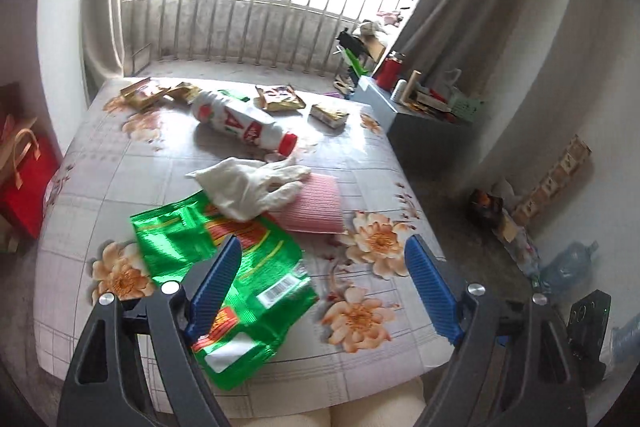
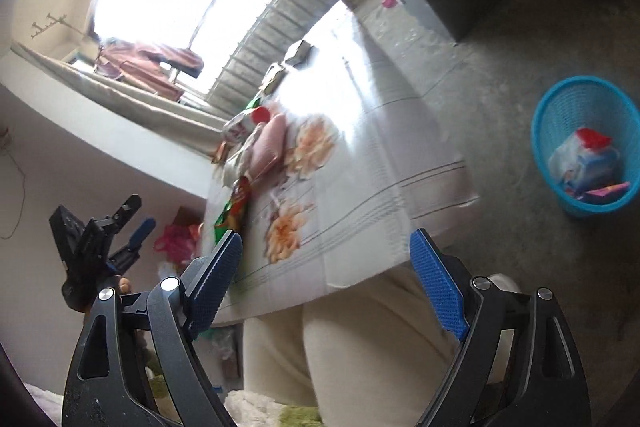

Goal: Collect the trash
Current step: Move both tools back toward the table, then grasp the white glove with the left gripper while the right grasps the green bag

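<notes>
The left hand-held gripper hovers with its jaws apart and empty, low in the frame over the near edge of the worktop. One pad sits above the green wrapper, likely lined up to pinch it. Above it in the frame lie a white glove, draped over a pink sponge, and a tipped white bottle. The right hand-held gripper is also apart and empty, tilted beside the worktop's edge. The blue bin, at the right of its frame on the floor, already holds some rubbish.
</notes>
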`<state>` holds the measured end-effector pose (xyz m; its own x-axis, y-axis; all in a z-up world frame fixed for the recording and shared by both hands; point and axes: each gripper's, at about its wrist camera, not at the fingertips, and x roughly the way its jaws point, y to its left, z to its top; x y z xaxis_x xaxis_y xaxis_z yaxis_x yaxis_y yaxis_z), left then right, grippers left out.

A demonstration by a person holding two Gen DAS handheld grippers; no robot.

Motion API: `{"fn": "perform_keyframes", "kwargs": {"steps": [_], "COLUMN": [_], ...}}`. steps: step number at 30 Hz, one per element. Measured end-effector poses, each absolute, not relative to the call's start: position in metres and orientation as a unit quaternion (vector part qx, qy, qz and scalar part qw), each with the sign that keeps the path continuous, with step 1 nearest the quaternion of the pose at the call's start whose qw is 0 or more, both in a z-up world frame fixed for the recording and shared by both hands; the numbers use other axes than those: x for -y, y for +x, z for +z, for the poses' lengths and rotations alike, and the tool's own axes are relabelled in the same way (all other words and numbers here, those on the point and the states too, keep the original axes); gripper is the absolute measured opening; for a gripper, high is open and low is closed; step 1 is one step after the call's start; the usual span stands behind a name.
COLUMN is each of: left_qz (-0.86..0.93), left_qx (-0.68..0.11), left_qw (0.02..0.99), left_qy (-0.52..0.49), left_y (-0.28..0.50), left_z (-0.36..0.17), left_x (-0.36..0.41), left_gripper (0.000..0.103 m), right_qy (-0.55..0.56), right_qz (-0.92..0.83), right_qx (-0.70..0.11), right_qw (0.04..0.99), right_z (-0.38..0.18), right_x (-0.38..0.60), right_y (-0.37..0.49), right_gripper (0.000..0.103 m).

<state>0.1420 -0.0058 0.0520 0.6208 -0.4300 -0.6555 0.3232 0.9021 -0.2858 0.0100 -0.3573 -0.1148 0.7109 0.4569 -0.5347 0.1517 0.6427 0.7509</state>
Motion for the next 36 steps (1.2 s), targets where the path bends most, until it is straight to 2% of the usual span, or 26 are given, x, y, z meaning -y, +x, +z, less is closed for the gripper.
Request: {"fn": "perform_keyframes", "kwargs": {"steps": [12,20,21,22,23,25,28,36], "left_qz": [-0.131,-0.112,-0.110,-0.110,-0.111,-0.113,-0.116,-0.151], "left_qx": [-0.422,-0.423,-0.423,-0.423,-0.423,-0.422,-0.419,-0.432], "left_qw": [0.892,0.891,0.892,0.892,0.891,0.892,0.893,0.880], "left_qy": [-0.099,-0.117,-0.117,-0.118,-0.119,-0.120,-0.117,-0.126], "left_y": [0.157,0.159,0.160,0.161,0.162,0.163,0.170,0.192], "left_z": [0.004,0.001,0.001,0.001,0.001,0.001,0.001,-0.008], "left_x": [-0.081,-0.107,-0.109,-0.110,-0.110,-0.111,-0.107,-0.084], "left_gripper": [0.081,0.081,0.081,0.081,0.081,0.081,0.081,0.081], "right_qy": [0.404,0.394,0.393,0.392,0.391,0.392,0.395,0.384], "right_qz": [0.243,0.222,0.214,0.208,0.204,0.206,0.209,0.215], "right_qx": [-0.427,-0.467,-0.472,-0.477,-0.483,-0.496,-0.504,-0.513], "right_qw": [0.772,0.760,0.760,0.759,0.756,0.747,0.740,0.737], "right_z": [-0.106,-0.129,-0.133,-0.136,-0.140,-0.145,-0.145,-0.134], "right_x": [0.237,0.184,0.182,0.180,0.178,0.177,0.187,0.243], "right_y": [0.104,0.155,0.157,0.158,0.160,0.159,0.153,0.112], "right_gripper": [0.079,0.072,0.066,0.053,0.045,0.015,0.011,0.011]}}
